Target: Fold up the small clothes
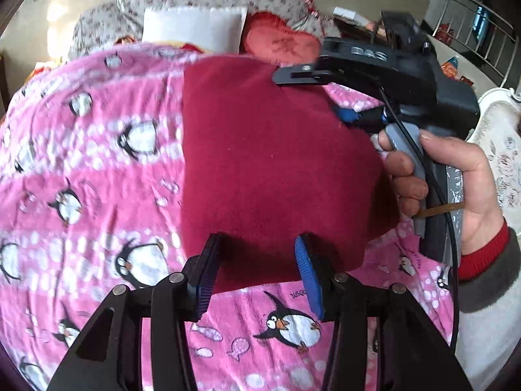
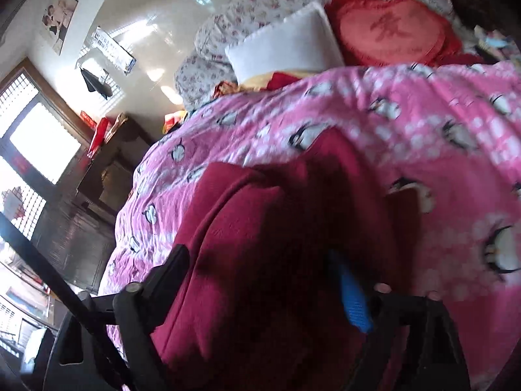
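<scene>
From the left wrist view, the dark red garment (image 1: 276, 169) sits folded in a chunky rectangle on the pink penguin blanket (image 1: 91, 169) covering the bed, about mid-scene. It looks like thick fleece, so my guess is soft, light and floppy, not slippery; best grabbed at a corner or along a folded edge so the layers stay together. The left tool (image 1: 257, 270) has its blue pads apart, straddling the near edge without pinching it. The right tool (image 1: 329, 97), held in a hand (image 1: 456, 189), hovers at the far right edge. In the right wrist view, the garment (image 2: 260, 244) fills the near middle, doubled layers showing, and the right tool (image 2: 267, 270) stands wide apart around it, not clamped.
</scene>
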{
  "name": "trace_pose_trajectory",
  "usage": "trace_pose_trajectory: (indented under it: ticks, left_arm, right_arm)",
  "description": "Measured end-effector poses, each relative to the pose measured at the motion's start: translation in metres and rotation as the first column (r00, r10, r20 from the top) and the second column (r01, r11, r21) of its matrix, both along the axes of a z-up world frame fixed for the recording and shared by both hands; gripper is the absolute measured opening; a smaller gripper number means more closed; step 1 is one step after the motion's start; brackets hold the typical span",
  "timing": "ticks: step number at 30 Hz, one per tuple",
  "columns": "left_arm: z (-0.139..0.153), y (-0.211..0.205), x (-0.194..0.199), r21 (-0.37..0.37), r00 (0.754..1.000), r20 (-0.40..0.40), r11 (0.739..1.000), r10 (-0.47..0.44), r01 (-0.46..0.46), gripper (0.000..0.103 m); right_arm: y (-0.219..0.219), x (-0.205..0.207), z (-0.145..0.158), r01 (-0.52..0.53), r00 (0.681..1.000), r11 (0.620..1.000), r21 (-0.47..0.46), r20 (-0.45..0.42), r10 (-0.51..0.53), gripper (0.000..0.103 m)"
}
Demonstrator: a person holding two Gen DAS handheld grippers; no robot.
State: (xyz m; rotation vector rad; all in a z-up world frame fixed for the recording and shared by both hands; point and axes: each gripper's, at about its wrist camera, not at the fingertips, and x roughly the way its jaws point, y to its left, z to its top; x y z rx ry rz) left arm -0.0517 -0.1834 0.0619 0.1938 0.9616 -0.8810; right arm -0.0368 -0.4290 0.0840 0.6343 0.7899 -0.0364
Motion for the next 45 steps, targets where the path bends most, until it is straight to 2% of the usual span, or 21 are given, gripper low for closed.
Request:
trace_pose_trajectory:
  ticks: [2, 4, 7, 8, 11, 13, 14, 16, 18, 19, 20, 22, 25, 26, 28, 30, 32, 35, 37, 42, 45]
  left_arm:
    - [-0.003, -0.002, -0.001, 0.003, 1.000, 0.008, 1.000, 0.004, -0.004, 0.046]
    - [-0.001, -0.003, -0.002, 0.007, 1.000, 0.007, 1.000, -0.005, 0.005, 0.046]
    - [0.016, -0.003, -0.008, -0.023, 0.999, 0.011, 0.999, -0.040, 0.040, 0.047]
    - [0.022, -0.003, -0.009, -0.037, 0.999, 0.016, 0.998, -0.045, 0.046, 0.050]
    - [0.038, -0.002, -0.012, -0.072, 0.996, 0.079, 0.997, -0.028, 0.034, 0.071]
    - [0.037, -0.006, -0.011, -0.053, 0.994, 0.111, 0.999, 0.001, 0.005, 0.071]
    - [0.031, -0.011, -0.007, -0.020, 0.993, 0.117, 1.000, 0.012, -0.010, 0.071]
    - [0.018, -0.020, 0.000, 0.026, 0.995, 0.099, 0.999, 0.025, -0.027, 0.071]
    - [0.003, -0.029, 0.003, 0.060, 0.996, 0.087, 0.998, 0.012, -0.018, 0.071]
    - [-0.001, -0.030, 0.004, 0.066, 0.996, 0.085, 0.998, 0.010, -0.015, 0.071]
    - [-0.002, -0.029, 0.003, 0.061, 0.997, 0.080, 0.998, 0.010, -0.015, 0.071]
    - [-0.001, -0.025, 0.003, 0.044, 0.998, 0.066, 0.999, 0.013, -0.016, 0.071]
    - [0.011, -0.017, 0.004, 0.015, 0.996, 0.088, 0.999, 0.033, -0.035, 0.071]
    - [0.018, -0.014, 0.004, 0.002, 0.992, 0.118, 0.999, 0.053, -0.053, 0.071]
    - [0.025, -0.013, 0.007, -0.010, 0.986, 0.149, 0.997, 0.078, -0.077, 0.071]
    - [0.027, -0.016, 0.018, -0.019, 0.982, 0.153, 0.994, 0.111, -0.109, 0.071]
    - [0.022, -0.025, 0.028, -0.009, 0.983, 0.132, 0.991, 0.130, -0.130, 0.071]
    - [0.006, -0.045, 0.037, 0.025, 0.989, 0.107, 0.995, 0.098, -0.102, 0.075]
    - [-0.003, -0.054, 0.040, 0.054, 0.988, 0.112, 0.993, 0.102, -0.109, 0.076]
    - [0.005, -0.048, 0.033, 0.047, 0.983, 0.142, 0.991, 0.117, -0.125, 0.077]
    - [0.017, -0.041, 0.028, 0.044, 0.976, 0.179, 0.989, 0.128, -0.138, 0.076]
  right_arm:
    - [0.009, 0.005, -0.002, 0.005, 1.000, 0.997, -0.081, -0.001, -0.006, 0.026]
    - [0.011, 0.000, 0.004, 0.002, 1.000, 0.996, -0.092, 0.024, 0.000, 0.015]
    - [0.006, -0.018, 0.033, 0.008, 0.996, 0.990, -0.139, 0.093, 0.005, 0.014]
    - [0.005, -0.022, 0.041, 0.006, 0.995, 0.988, -0.155, 0.104, 0.010, 0.014]
    - [-0.002, -0.026, 0.061, 0.021, 0.996, 0.964, -0.266, 0.089, 0.003, 0.014]
    - [-0.011, -0.019, 0.059, 0.056, 0.998, 0.941, -0.335, 0.048, -0.042, 0.014]
    - [-0.015, -0.014, 0.054, 0.064, 0.998, 0.931, -0.358, 0.032, -0.056, 0.014]
    - [-0.022, 0.002, 0.033, 0.048, 0.998, 0.936, -0.349, -0.026, -0.061, 0.016]
    - [-0.028, 0.007, 0.013, 0.036, 0.997, 0.961, -0.275, -0.059, -0.054, 0.022]
    - [-0.029, 0.003, 0.011, 0.053, 0.996, 0.962, -0.269, -0.054, -0.070, 0.033]
    - [-0.029, -0.004, 0.015, 0.068, 0.996, 0.959, -0.274, -0.045, -0.083, 0.045]
    - [-0.026, -0.023, 0.031, 0.085, 0.995, 0.951, -0.297, -0.029, -0.098, 0.050]
    - [-0.010, -0.058, 0.060, 0.079, 0.996, 0.941, -0.329, 0.053, -0.066, 0.048]
    - [-0.003, -0.066, 0.066, 0.060, 0.997, 0.945, -0.322, 0.074, -0.038, 0.037]
    - [0.013, -0.080, 0.070, -0.027, 0.994, 0.960, -0.278, 0.097, 0.056, 0.022]
    - [0.025, -0.086, 0.063, -0.072, 0.991, 0.963, -0.260, 0.089, 0.098, 0.022]
    - [0.033, -0.085, 0.048, -0.091, 0.993, 0.951, -0.297, 0.040, 0.108, 0.022]
    - [0.029, -0.082, 0.015, -0.072, 0.997, 0.910, -0.408, -0.047, 0.058, 0.017]
    - [0.023, -0.079, -0.002, -0.048, 0.999, 0.911, -0.409, -0.039, 0.035, 0.017]
    - [0.019, -0.086, 0.010, -0.041, 0.999, 0.940, -0.339, -0.008, 0.040, 0.017]
    - [0.022, -0.100, 0.027, -0.012, 0.999, 0.949, -0.314, 0.027, 0.021, 0.023]
